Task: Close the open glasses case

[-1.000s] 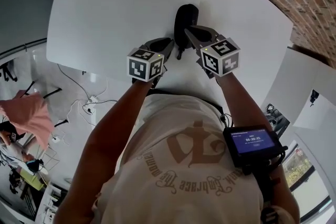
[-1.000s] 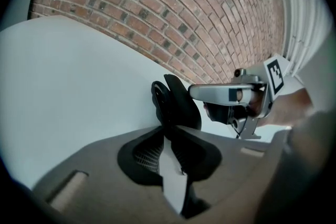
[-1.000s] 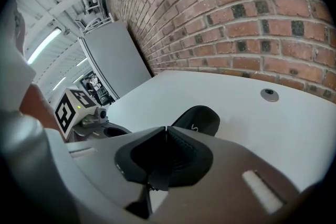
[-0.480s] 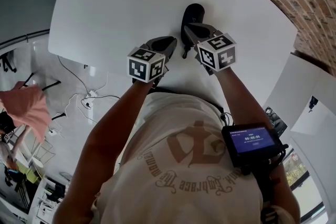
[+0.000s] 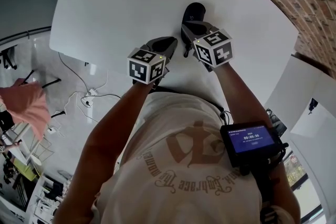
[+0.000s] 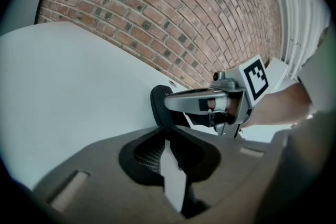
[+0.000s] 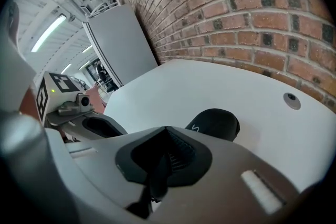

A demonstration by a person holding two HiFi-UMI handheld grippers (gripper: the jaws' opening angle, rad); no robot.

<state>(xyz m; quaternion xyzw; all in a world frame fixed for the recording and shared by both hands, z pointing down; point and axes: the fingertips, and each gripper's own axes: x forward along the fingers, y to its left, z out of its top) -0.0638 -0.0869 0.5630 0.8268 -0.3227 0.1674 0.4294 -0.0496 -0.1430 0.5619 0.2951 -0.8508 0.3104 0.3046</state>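
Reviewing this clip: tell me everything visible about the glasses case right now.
The glasses case is black, matte and rounded, with small pale lettering on its near end. It lies on the white table, toward the side by the brick wall. The shut right gripper reaches over its near end; contact can't be confirmed. Whether its lid is open isn't clear.

The small screen [image 5: 250,140] shows a timer, 00:00:06; gothic lettering on the shirt [image 5: 194,165] is too warped to read.

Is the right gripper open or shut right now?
Shut. The right gripper has its jaws together at the tips with nothing between them; the glasses case sits just beyond them.
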